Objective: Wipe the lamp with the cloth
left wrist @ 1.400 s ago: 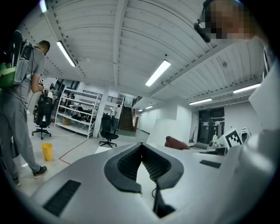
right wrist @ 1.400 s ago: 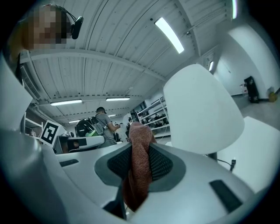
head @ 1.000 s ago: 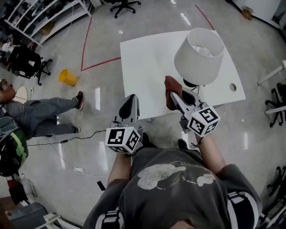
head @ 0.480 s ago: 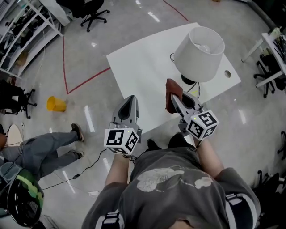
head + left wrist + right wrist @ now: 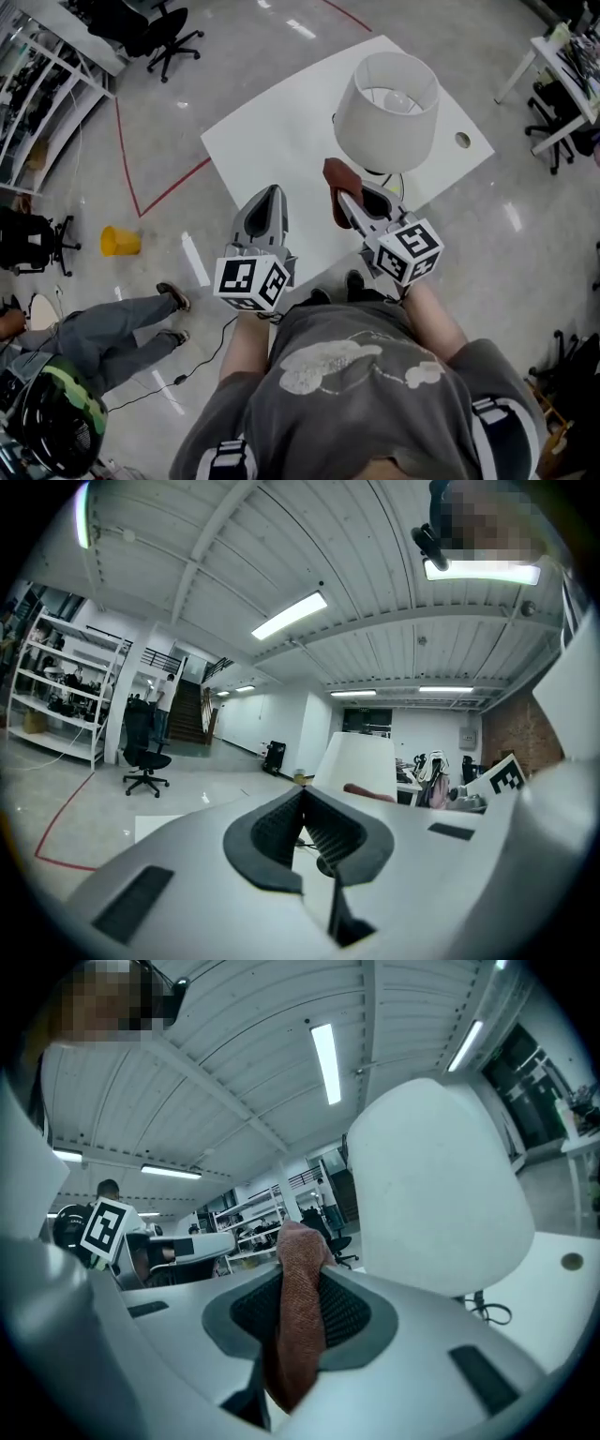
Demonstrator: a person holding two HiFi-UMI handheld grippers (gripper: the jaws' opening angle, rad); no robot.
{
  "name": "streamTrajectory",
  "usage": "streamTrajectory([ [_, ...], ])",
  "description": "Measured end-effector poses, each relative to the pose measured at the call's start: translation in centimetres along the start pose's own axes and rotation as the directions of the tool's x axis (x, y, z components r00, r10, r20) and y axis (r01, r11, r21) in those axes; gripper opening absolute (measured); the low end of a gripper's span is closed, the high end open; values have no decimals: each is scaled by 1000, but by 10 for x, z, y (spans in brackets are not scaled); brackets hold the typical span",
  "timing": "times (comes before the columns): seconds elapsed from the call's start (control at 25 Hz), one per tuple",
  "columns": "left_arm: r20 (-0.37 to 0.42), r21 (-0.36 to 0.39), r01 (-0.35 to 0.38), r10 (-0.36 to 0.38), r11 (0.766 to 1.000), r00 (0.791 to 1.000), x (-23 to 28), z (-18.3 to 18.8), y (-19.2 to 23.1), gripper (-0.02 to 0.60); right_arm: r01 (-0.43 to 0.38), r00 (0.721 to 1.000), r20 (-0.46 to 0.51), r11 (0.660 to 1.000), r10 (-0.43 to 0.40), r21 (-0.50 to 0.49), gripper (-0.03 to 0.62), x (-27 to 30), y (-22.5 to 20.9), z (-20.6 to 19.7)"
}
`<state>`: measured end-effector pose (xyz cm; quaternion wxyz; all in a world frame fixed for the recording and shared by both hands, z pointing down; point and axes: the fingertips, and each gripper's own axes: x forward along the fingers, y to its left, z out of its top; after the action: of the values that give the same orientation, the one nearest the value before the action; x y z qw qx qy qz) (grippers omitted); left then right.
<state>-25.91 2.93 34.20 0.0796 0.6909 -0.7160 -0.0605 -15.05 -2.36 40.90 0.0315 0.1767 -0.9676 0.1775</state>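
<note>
A white lamp (image 5: 386, 110) with a drum shade stands on the white table (image 5: 272, 141); it also fills the right of the right gripper view as the lamp (image 5: 431, 1185). My right gripper (image 5: 341, 199) is shut on a reddish-brown cloth (image 5: 336, 186), held just left of and below the shade, near the lamp's dark base. The cloth (image 5: 298, 1307) hangs between the jaws in the right gripper view. My left gripper (image 5: 265, 199) is shut with nothing in it, over the table's near edge, left of the lamp. The lamp (image 5: 358, 766) shows beyond its jaws.
The table has a round cable hole (image 5: 463, 140) at its right. A black cord (image 5: 487, 1312) lies by the lamp base. A person (image 5: 103, 328) sits on the floor at left, near a yellow bucket (image 5: 119, 241). Office chairs (image 5: 155, 37) and shelving stand around.
The head view has swung, so the table and lamp sit more left in frame. My right gripper with the cloth has stayed close beside the lamp shade. The left gripper kept its place.
</note>
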Motion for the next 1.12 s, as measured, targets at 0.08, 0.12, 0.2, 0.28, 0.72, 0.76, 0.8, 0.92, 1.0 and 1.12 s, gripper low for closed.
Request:
streamTrajectory([
  [0.08,0,11,27,-27,1000,1000,10,3,-4,8,5,1000,-6,1000,-5,1,86,6,-3,1],
  [0.12,-2,17,40,-40,999,999,14,4,-2,8,11,1000,-3,1000,-11,7,86,11,-3,2],
  [0.2,-7,17,61,-61,998,998,21,5,8,8,25,1000,4,1000,-25,11,86,22,0,4],
  [0.28,-13,1,88,-88,996,996,29,5,22,8,52,999,13,999,-52,8,86,34,3,7],
  [0.72,-83,-1,374,-373,928,924,80,12,63,8,326,928,150,937,-342,123,86,89,-7,35],
  [0.76,-84,1,396,-395,918,915,85,14,66,8,346,916,167,929,-365,134,86,94,-7,40],
  [0.8,-83,6,417,-415,909,906,91,16,67,8,366,903,184,920,-387,142,86,98,-8,46],
  [0.92,-69,17,460,-458,888,886,105,25,72,8,417,866,229,894,-445,160,86,108,-11,63],
  [1.0,-48,22,482,-481,876,875,115,36,74,8,441,840,261,879,-476,183,86,113,-16,75],
  [1.12,-17,35,516,-516,856,857,131,55,76,8,481,791,305,848,-530,224,86,113,-27,95],
])
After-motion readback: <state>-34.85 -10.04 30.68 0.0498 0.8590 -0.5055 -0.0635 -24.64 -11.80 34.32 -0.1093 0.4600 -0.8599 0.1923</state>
